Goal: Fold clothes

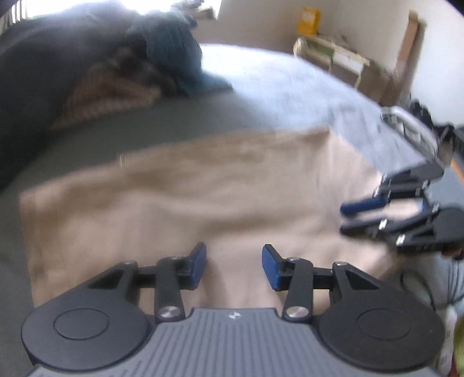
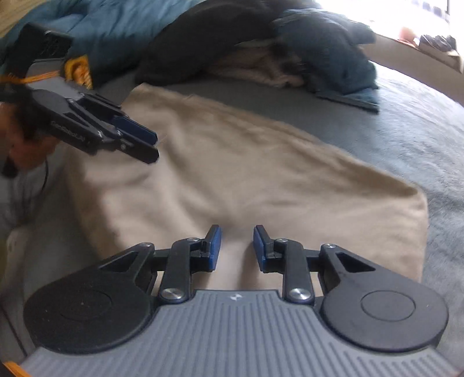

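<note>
A beige garment lies spread flat on the grey bed, folded into a broad rectangle. My left gripper hovers over its near edge, blue pads apart with only cloth showing behind the gap. My right gripper is over the same beige garment near its other side, pads a narrow gap apart, nothing pinched between them. Each gripper shows in the other's view: the right gripper at the right edge, the left gripper at the upper left, both above the cloth.
A pile of dark, teal and knitted clothes lies at the far side of the bed. Low shelves and a tall cardboard box stand by the wall. A blue blanket lies at the back left.
</note>
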Demonstrator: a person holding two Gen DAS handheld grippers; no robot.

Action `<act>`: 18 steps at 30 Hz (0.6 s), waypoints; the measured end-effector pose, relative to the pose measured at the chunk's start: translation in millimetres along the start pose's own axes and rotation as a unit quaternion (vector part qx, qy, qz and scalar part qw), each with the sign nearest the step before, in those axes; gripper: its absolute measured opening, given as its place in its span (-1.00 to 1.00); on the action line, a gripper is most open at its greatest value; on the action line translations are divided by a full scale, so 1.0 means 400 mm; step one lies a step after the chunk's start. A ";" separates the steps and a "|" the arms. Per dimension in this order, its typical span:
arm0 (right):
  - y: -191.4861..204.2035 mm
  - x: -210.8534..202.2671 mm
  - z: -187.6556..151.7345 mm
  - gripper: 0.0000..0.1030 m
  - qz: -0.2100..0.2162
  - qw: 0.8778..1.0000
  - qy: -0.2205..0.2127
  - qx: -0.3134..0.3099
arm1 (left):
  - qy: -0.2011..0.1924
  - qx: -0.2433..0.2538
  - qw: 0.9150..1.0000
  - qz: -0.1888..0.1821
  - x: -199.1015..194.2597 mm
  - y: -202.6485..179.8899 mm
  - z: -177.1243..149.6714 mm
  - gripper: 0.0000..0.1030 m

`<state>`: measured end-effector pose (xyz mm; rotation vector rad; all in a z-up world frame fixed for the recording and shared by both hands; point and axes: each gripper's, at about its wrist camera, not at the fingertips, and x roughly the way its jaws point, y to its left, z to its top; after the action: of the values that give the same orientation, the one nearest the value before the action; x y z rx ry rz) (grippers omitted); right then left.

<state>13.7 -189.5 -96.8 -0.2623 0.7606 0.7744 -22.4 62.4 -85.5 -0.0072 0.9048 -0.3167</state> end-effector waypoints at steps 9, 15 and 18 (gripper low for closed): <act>0.052 -0.121 -0.029 -0.52 0.034 0.999 0.007 0.026 | 0.007 -0.008 0.999 0.044 -0.128 0.026 -0.046 -0.04; 0.066 -0.131 0.018 -0.16 -0.004 0.998 -0.014 0.057 | -0.025 -0.010 0.999 0.043 -0.128 -0.003 0.017 0.39; 0.066 -0.110 0.043 0.11 -0.062 0.996 0.003 0.069 | -0.014 -0.029 0.998 0.052 -0.089 -0.039 0.046 0.57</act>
<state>-16.8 -186.3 -52.3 -0.1862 0.7913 0.6015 -32.9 54.9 -44.7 -0.0186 0.8832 -0.1929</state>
